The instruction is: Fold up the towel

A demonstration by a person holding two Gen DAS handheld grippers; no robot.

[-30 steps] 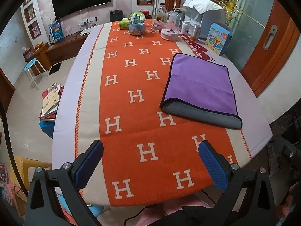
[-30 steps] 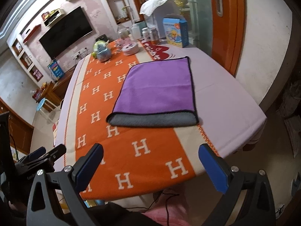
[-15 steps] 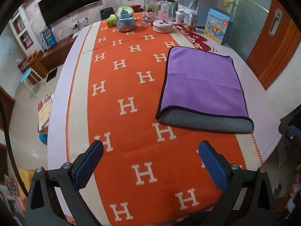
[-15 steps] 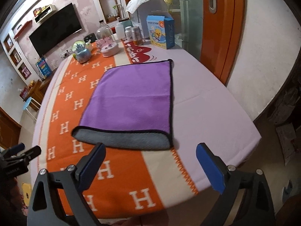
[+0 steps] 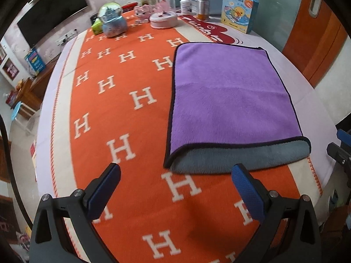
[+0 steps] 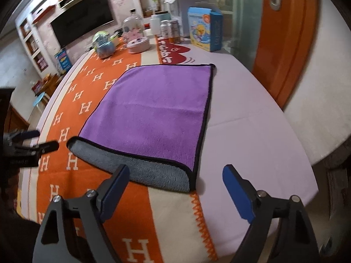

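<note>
The towel, purple over grey, lies flat on the bench. The left gripper hovers near the towel's grey near edge, jaws wide apart and empty; the right gripper likewise, over that edge's right corner.

Orange runner with white H marks covered the table below and ahead of the tongs, cream border with zigzag stitching on its right. Far ahead stood a snow globe, pink tin, two cans and a duck-print box. TV hung on the far wall, left. Orange door stood right.
</note>
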